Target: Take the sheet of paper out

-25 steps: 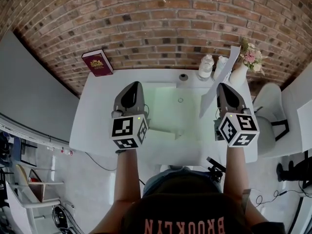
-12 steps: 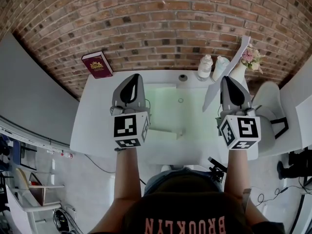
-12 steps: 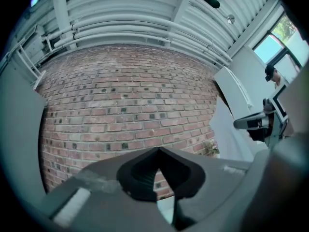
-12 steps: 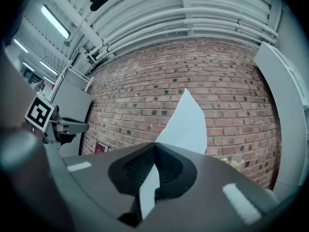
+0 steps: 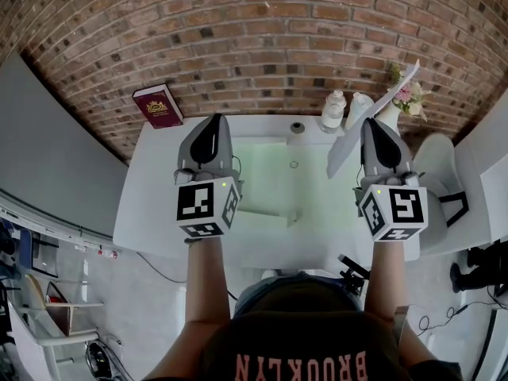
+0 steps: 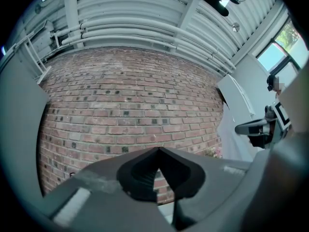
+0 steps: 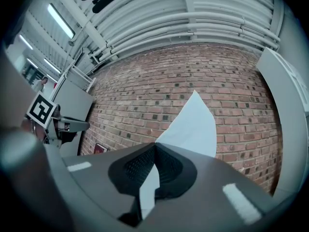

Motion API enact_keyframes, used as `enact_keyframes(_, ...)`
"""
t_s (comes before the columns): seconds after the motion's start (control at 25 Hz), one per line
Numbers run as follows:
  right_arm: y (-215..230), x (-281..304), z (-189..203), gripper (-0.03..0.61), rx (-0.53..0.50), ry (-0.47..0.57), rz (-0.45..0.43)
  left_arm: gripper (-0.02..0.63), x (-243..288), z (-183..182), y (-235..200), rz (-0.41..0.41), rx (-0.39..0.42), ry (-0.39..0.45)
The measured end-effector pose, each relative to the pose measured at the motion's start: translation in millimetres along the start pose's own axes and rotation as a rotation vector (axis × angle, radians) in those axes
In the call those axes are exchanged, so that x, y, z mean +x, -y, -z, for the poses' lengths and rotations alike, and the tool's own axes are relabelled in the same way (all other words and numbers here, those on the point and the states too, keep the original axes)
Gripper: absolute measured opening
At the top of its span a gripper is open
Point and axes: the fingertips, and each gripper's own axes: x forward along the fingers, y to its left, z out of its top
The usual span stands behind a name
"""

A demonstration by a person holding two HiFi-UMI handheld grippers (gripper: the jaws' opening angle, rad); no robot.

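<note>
Right gripper: the right gripper (image 7: 155, 146) has its fingers (image 7: 140, 166) pressed together on the sheet of paper (image 7: 193, 124), which runs up between them and fans out beyond the tips.

Left gripper: the left gripper (image 6: 158, 151) has its fingers (image 6: 140, 173) closed tip to tip with nothing between them. It hangs over the left part of the tabletop (image 5: 159, 205).

Sheet's place: in the head view the sheet of paper (image 5: 347, 143) stands slanted in the air on the right, from a low near corner beside the right gripper (image 5: 371, 124) to a high far corner in front of the vase of flowers (image 5: 405, 94).

What changed: over the last second both grippers have risen. The sheet's top corner, which was level with the bottles (image 5: 334, 109), has climbed to the flowers, and its lower corner has come up with it.

What is left below: what looks like a pale green folder (image 5: 274, 173) lies flat in the middle of the tabletop, between the two grippers. The left gripper (image 5: 211, 122) is apart from it.

Meaning for the task: the sheet looks fully clear of the folder, so the pulling-out seems done. What probably remains is setting the sheet down.

Bystanders: a red book (image 5: 158, 104) leans at the far left, well away.
</note>
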Motion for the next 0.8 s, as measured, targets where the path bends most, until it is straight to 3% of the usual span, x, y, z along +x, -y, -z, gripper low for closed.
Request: enact_keyframes(0.8,-0.1,-2.0,-0.8,0.0,-0.004,0.004,-0.013,0.0,-4.1,1.9,-2.6,0.009,-0.059,0.007)
